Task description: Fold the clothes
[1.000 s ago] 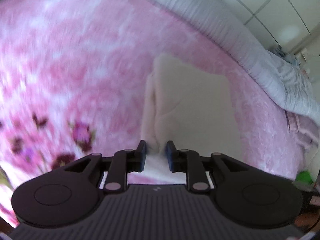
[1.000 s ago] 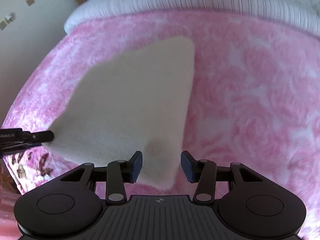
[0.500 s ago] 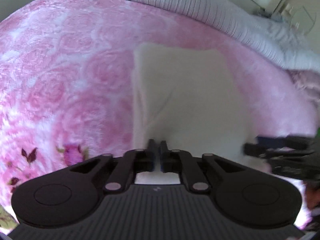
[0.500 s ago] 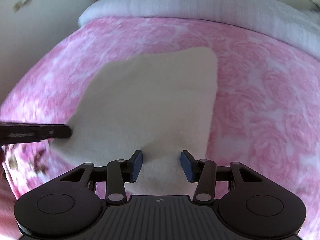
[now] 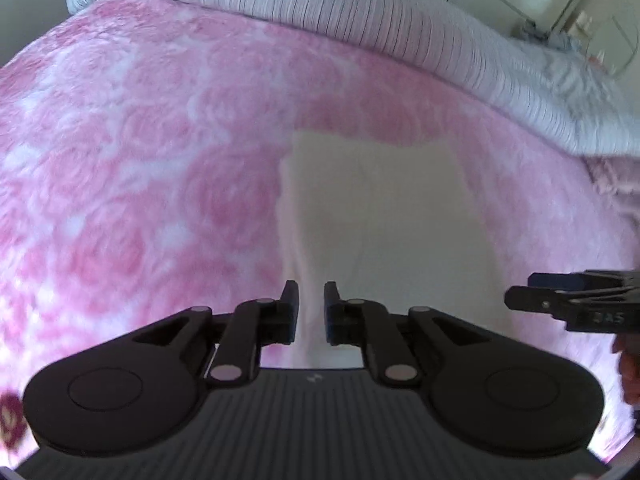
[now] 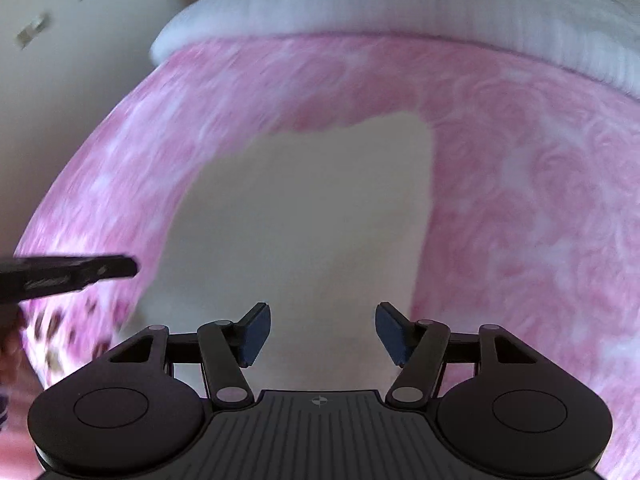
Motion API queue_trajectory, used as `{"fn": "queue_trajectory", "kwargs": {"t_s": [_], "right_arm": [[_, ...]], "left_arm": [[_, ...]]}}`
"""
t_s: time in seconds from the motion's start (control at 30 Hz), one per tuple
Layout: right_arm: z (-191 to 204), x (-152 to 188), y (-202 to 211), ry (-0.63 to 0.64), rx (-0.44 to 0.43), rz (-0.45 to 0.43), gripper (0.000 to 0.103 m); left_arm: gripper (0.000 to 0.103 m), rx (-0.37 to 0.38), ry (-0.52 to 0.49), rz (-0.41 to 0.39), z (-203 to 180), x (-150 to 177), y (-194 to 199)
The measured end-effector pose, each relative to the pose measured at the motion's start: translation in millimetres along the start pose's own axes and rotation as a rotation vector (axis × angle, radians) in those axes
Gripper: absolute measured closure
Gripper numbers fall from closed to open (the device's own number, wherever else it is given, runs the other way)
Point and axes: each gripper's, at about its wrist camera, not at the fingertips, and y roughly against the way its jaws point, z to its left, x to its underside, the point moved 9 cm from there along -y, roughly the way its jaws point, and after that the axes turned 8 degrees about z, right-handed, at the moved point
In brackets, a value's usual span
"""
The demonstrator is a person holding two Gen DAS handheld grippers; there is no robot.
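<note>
A cream folded garment (image 5: 384,216) lies flat on the pink rose-patterned blanket (image 5: 140,160); it also shows in the right wrist view (image 6: 304,220). My left gripper (image 5: 311,304) is slightly open over the garment's near left edge, with nothing pinched. My right gripper (image 6: 320,332) is wide open above the garment's near edge, empty. The right gripper also shows at the right of the left wrist view (image 5: 520,294), and the left gripper's fingers (image 6: 80,274) at the left of the right wrist view.
A white ribbed duvet (image 5: 360,12) runs along the far side of the bed, also in the right wrist view (image 6: 400,8). A pale wall (image 6: 60,60) stands at far left. Dark flower prints (image 6: 60,340) mark the blanket's near left corner.
My left gripper was shut on the garment's edge half a second ago and has since opened. Both grippers have pulled back and up; the garment now lies flat and farther away.
</note>
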Motion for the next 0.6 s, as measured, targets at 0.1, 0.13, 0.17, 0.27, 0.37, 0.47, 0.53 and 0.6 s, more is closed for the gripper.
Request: {"fn": "queue_trajectory", "kwargs": {"t_s": [0.1, 0.13, 0.17, 0.27, 0.37, 0.47, 0.53, 0.6], "right_arm": [[-20.7, -38.3, -15.3, -0.048, 0.014, -0.003, 0.04], [-27.7, -50.8, -22.9, -0.071, 0.013, 0.004, 0.04], [-35.0, -62.7, -27.7, -0.094, 0.005, 0.002, 0.04], [-56.9, -98.4, -42.4, -0.162, -0.019, -0.006, 0.041], [-71.7, -126.8, -54.3, -0.21, -0.034, -0.022, 0.041], [-84.6, -146.2, -69.7, -0.254, -0.045, -0.039, 0.041], [-92.3, -152.3, -78.6, -0.284, -0.051, -0.04, 0.041], [-98.1, -153.3, -93.1, -0.319, -0.072, -0.022, 0.058]], "left_arm": [[0.079, 0.005, 0.08, 0.04, 9.1, -34.4, -25.3], [0.078, 0.021, 0.114, 0.049, 13.0, -46.4, -34.5], [0.078, 0.041, 0.14, 0.051, 16.4, -55.6, -41.0], [0.075, 0.113, 0.214, 0.065, 26.2, -78.2, -60.6], [0.077, 0.169, 0.264, 0.087, 34.4, -88.4, -78.9], [0.092, 0.16, 0.256, 0.104, 40.3, -91.2, -90.3], [0.096, 0.164, 0.255, 0.101, 43.0, -90.3, -93.2], [0.097, 0.164, 0.259, 0.092, 46.0, -87.6, -94.9]]}}
